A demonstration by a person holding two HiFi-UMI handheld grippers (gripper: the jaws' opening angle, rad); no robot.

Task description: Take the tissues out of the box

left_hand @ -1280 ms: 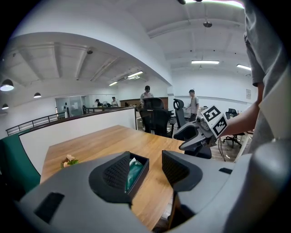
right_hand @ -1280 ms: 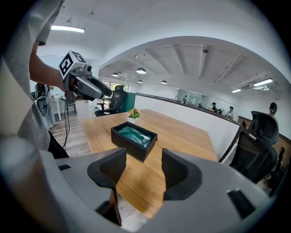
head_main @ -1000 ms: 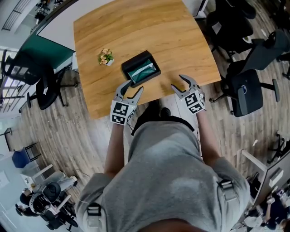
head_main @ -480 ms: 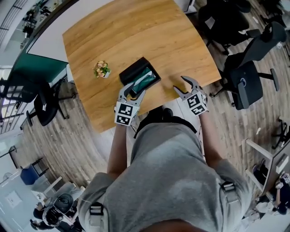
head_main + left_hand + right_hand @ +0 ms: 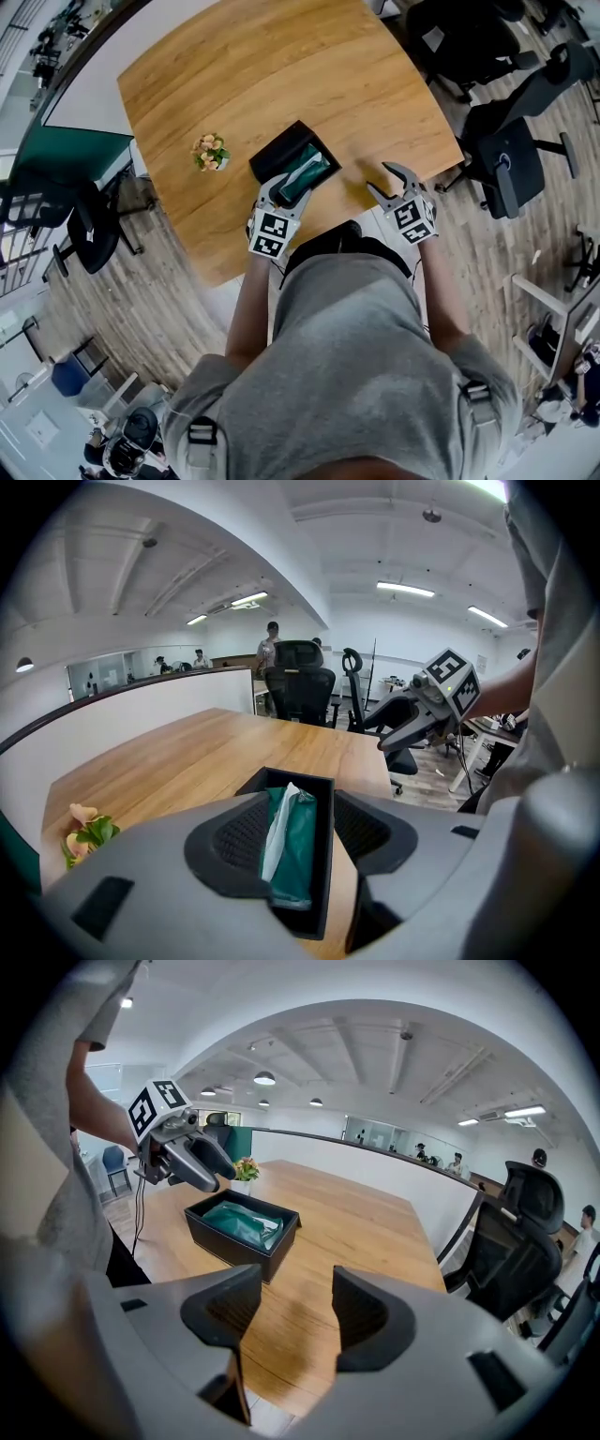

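I am holding my left gripper (image 5: 302, 836) low over the near end of the black box (image 5: 323, 855), and its two jaws are standing spread wide. The green tissue pack (image 5: 292, 847) is lying inside the box and is showing straight between those jaws. A white tissue (image 5: 276, 827) is poking up from the pack's top, closer to my left-hand pad. That pad is overlapping the pack's edge, though I cannot tell whether it is touching. The other pad is sitting outside the box's right wall, so the jaws are straddling that wall and gripping nothing.

From the head view, the box is lying slantwise on the wooden table (image 5: 281, 75), close to the edge where I am standing. My left jaws are reaching over the box's nearest end. A small pot of flowers (image 5: 210, 152) is standing on the table to the left of the box, apart from it.

My right gripper (image 5: 295, 1312) is hovering over the table's near edge, to the right of the box. Its jaws are also standing apart, framing only bare wood. From there the box and its green pack are lying ahead and to the left, clear of those jaws. A black office chair (image 5: 511, 164) is standing on the plank floor beyond the table's right side.
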